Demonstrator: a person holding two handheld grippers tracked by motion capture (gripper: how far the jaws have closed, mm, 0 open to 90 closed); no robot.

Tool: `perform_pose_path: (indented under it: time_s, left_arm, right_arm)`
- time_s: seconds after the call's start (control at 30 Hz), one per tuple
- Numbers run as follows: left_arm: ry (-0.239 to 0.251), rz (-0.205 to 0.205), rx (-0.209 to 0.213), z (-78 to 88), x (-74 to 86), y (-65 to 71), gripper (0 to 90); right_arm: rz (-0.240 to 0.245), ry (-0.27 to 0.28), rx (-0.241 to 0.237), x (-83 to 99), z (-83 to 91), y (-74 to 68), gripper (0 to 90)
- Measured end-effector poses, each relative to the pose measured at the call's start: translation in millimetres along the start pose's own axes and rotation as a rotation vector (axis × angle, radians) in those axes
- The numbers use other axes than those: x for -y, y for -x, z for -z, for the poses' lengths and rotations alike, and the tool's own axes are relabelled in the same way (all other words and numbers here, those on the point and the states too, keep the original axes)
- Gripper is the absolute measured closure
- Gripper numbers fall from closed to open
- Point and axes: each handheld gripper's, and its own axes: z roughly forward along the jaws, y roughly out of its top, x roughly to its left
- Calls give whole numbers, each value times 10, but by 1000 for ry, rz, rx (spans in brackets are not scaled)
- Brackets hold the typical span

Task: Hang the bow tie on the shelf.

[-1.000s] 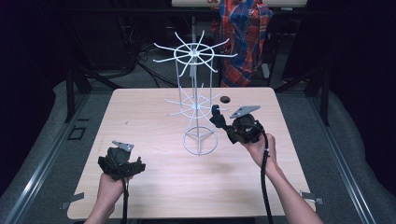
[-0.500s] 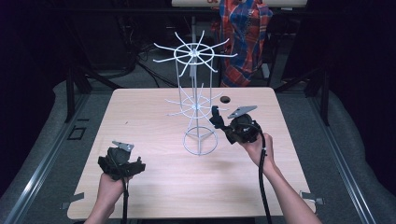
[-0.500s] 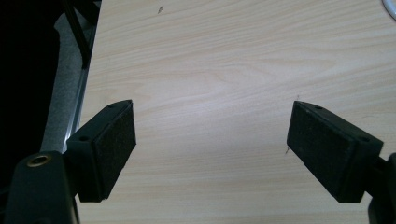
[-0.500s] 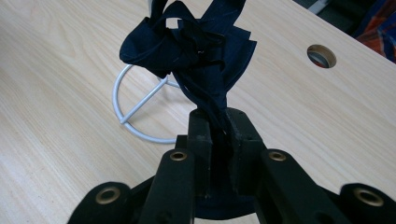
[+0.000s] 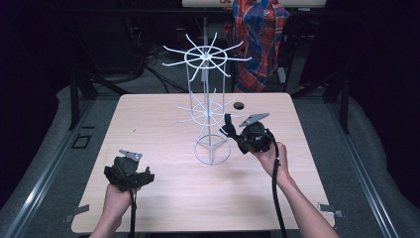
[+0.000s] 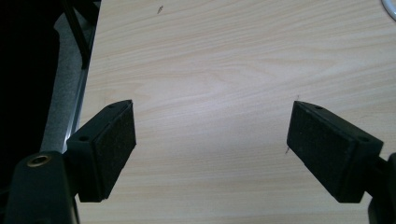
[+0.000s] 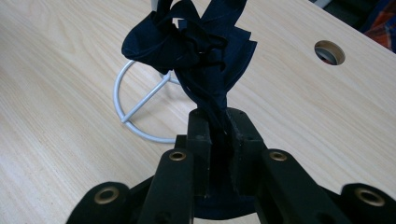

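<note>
**Dark cloth pinched beside the wire rack on a pale wood tabletop**

The tabletop (image 5: pixel 163 119) is a light, wood-grained board with rounded corners, and a small round cable hole (image 5: pixel 239 105) is cut near its far edge. It stands on grey flooring in a dim room; black stands and cables crowd the dark background beyond the far edge, and a red-and-blue plaid cloth (image 5: pixel 260 34) hangs there behind the table.

A white wire display rack (image 5: pixel 210 106) stands upright near the middle of the tabletop. It has a ring base, a slim cage stem and two tiers of spokes that radiate outward, the upper tier wider than the lower.

The right gripper (image 5: pixel 233 133) is held just to the right of the rack's base, above the board. Its jaws are closed on a bunched dark navy cloth (image 7: pixel 196 46). In the right gripper view the fabric rises from between the jaws in crumpled folds, with the rack's ring base lying behind it on the wood.

The left gripper (image 5: pixel 130 173) sits low near the front left part of the tabletop, well apart from the rack. Its jaws stand wide open with bare wood grain between the pads (image 6: pixel 114 140); they grip nothing.
</note>
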Motion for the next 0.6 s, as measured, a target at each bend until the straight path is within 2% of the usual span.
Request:
perform_pose_path:
  time_s: [0.6]
  left_arm:
    - [-2,-1,3,-1,0,1,157]
  right_arm:
    - [18,-24,-4,23,-106,-49,769]
